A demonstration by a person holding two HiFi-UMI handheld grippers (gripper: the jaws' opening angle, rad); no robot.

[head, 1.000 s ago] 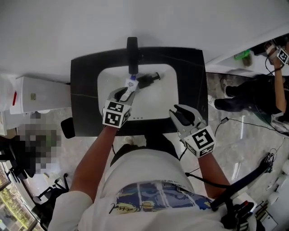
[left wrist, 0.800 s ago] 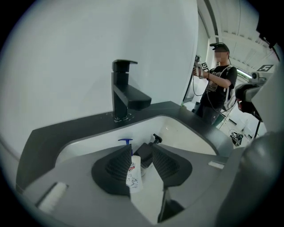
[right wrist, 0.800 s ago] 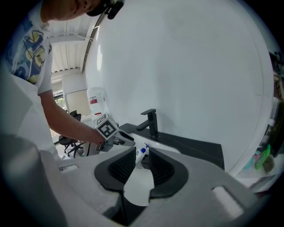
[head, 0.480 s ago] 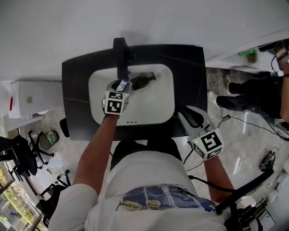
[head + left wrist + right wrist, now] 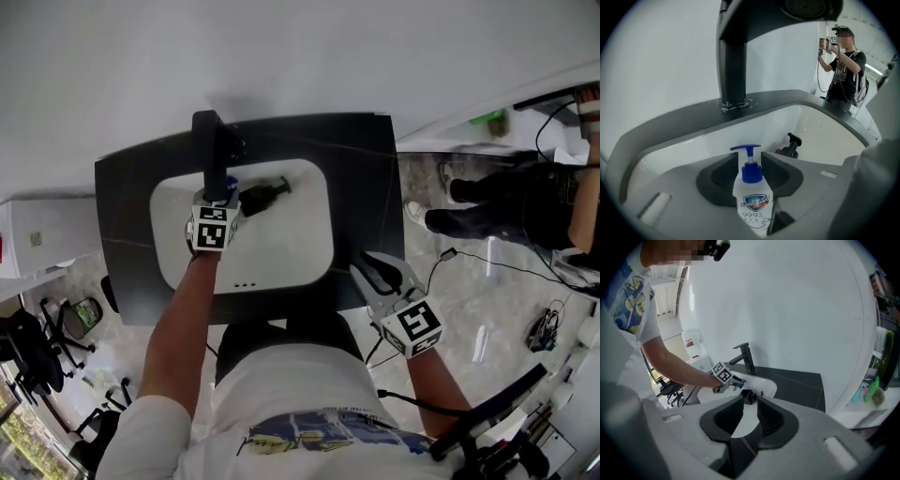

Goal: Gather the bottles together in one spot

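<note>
Looks steeply down on a white oval sink basin [image 5: 292, 246] set in a dark grey countertop [image 5: 364, 183], with a tall black faucet [image 5: 210, 148] at its back rim. Shows the left gripper [image 5: 225, 192] clamped, jaws part-way closed, on a white plastic pump bottle with a blue pump head [image 5: 752, 202], held upright between the pads just in front of the faucet and low over the basin. Shows a dark bottle with a black pump top [image 5: 262, 195] lying on its side in the basin, near the faucet and to its right in the head view. Shows the right gripper [image 5: 373, 270] well apart from the faucet, off the countertop's near front edge, jaws spread with nothing between them. Appears to be the placing step: setting the white bottle down beside the dark one. To do it well: keep the bottle upright, stay clear of the faucet spout overhead, lower onto the basin floor close to the dark bottle, and part the jaws only once settled, guarding against a tip on the curved floor. Reads "Safeguard" on a blue and red shield, with "99.9" beneath; finer print too small to read.
</note>
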